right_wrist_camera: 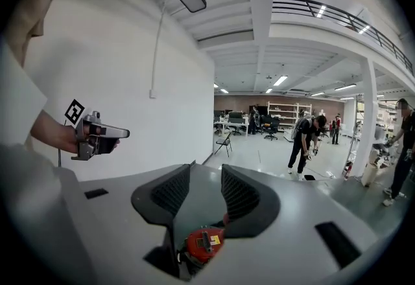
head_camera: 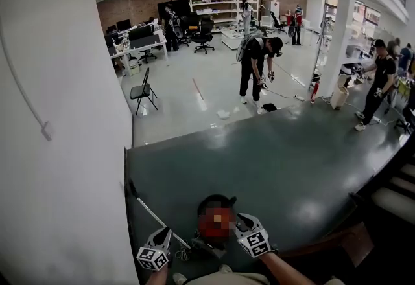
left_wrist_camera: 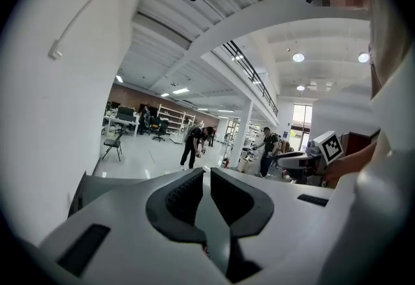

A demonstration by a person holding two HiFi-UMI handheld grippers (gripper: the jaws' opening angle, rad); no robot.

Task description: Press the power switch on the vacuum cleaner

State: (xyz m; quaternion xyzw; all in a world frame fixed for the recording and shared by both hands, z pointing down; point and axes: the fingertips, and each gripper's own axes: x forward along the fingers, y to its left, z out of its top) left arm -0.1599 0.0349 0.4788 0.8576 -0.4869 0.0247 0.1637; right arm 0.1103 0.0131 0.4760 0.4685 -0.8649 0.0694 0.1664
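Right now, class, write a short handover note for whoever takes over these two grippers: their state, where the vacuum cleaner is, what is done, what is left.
Left gripper: jaws almost together, nothing between them.
Right gripper: jaws apart, empty.
Red vacuum cleaner: on the dark floor, low between both grippers.
Done: nothing yet; neither gripper touches it.
Left: find the power switch, which I cannot pick out for certain, and press it, perhaps with the near-closed left jaws.

We have the vacuum cleaner [right_wrist_camera: 203, 243] just below the right gripper [right_wrist_camera: 206, 169], the left gripper [right_wrist_camera: 117, 136] leftward, a chair [right_wrist_camera: 224, 143] well ahead
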